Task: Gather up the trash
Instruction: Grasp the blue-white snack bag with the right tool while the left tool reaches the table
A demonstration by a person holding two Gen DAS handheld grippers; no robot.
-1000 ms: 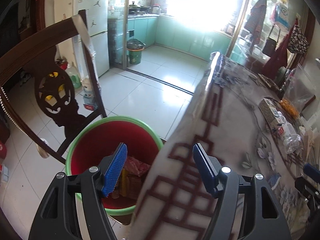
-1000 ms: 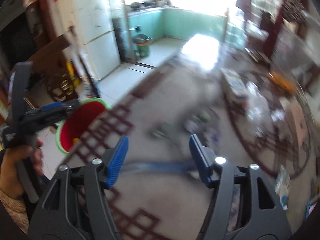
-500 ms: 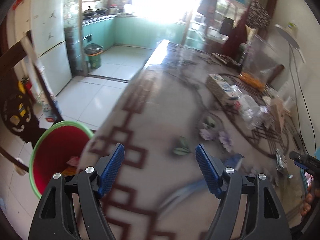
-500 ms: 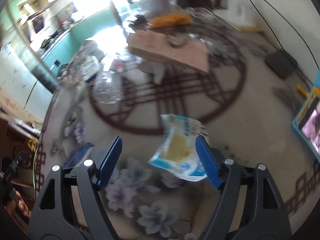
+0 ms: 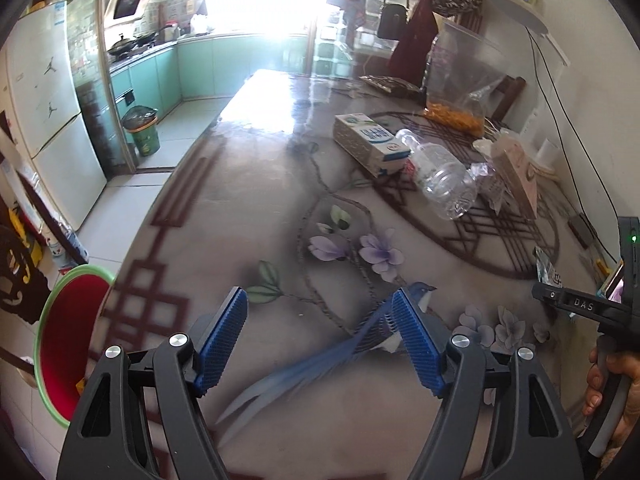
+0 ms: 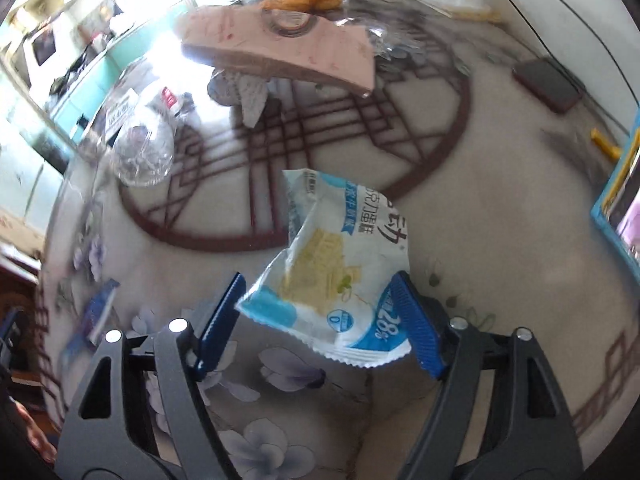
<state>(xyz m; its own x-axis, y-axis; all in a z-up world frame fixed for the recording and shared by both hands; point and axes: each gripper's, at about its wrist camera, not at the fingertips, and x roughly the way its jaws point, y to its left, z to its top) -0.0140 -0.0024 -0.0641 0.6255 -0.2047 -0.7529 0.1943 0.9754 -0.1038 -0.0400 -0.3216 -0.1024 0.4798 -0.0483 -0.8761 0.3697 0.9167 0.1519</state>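
A crumpled white-and-blue snack wrapper (image 6: 340, 268) lies on the patterned table (image 6: 500, 240), its near end between the open jaws of my right gripper (image 6: 320, 316). The jaws are wide apart and do not press it. My left gripper (image 5: 320, 340) is open and empty over the table's near part. A red bin with a green rim (image 5: 64, 344) stands on the floor left of the table. An empty clear plastic bottle (image 5: 444, 176) and a milk carton (image 5: 372, 144) lie further up the table. The right gripper's body (image 5: 592, 308) shows at the right edge of the left wrist view.
A pink flat box (image 6: 288, 48), a bag of orange snacks (image 5: 460, 116), a dark phone-like slab (image 6: 548, 84) and a blue-edged tablet (image 6: 624, 200) are on the table. A dark wooden chair (image 5: 20, 264) stands beside the bin. A green kitchen bin (image 5: 142, 130) stands further off.
My left gripper swung from over the red bin to over the table. My right gripper turned to the wrapper and came closer, so the wrapper now sits between its jaws.
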